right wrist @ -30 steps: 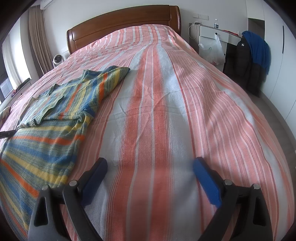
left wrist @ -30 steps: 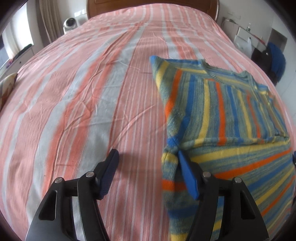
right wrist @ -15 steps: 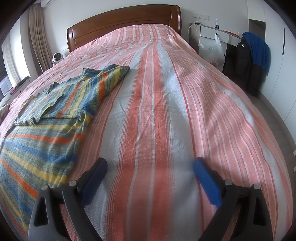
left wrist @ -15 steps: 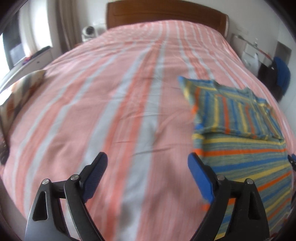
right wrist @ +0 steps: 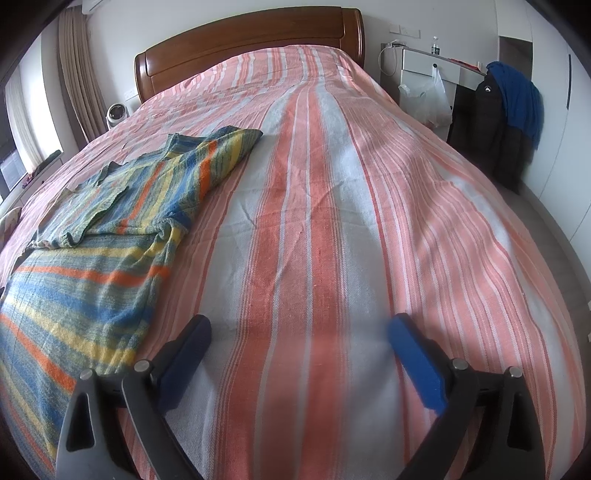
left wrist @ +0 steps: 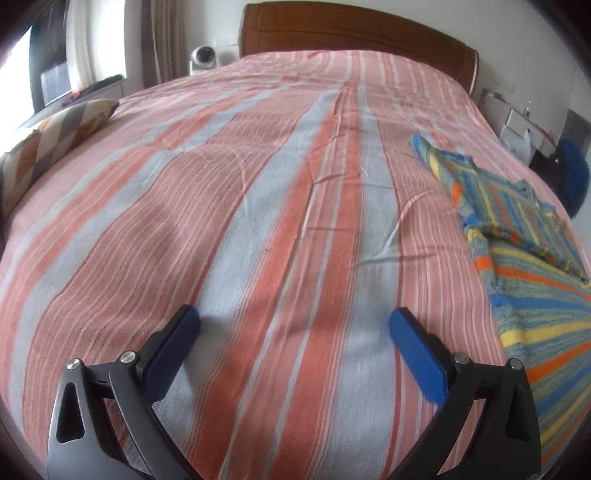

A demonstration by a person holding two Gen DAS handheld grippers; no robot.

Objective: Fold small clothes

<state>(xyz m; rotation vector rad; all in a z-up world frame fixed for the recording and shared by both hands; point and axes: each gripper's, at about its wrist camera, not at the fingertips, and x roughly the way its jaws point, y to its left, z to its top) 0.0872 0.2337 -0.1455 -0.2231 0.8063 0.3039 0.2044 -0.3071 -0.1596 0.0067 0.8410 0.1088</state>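
While both tools gape empty, your left tool (left wrist: 293, 326) having just opened, the striped sweater (left wrist: 532, 258) lies at its two o'clock; right tool (right wrist: 299, 332) sees it at ten.

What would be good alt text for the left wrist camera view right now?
The left gripper hovers open and empty over a pink-and-grey striped bedspread, its jaws having just been opening. A partly folded multicoloured striped sweater lies on the bed at the right edge of the view, apart from the gripper. A wooden headboard stands at the far end.
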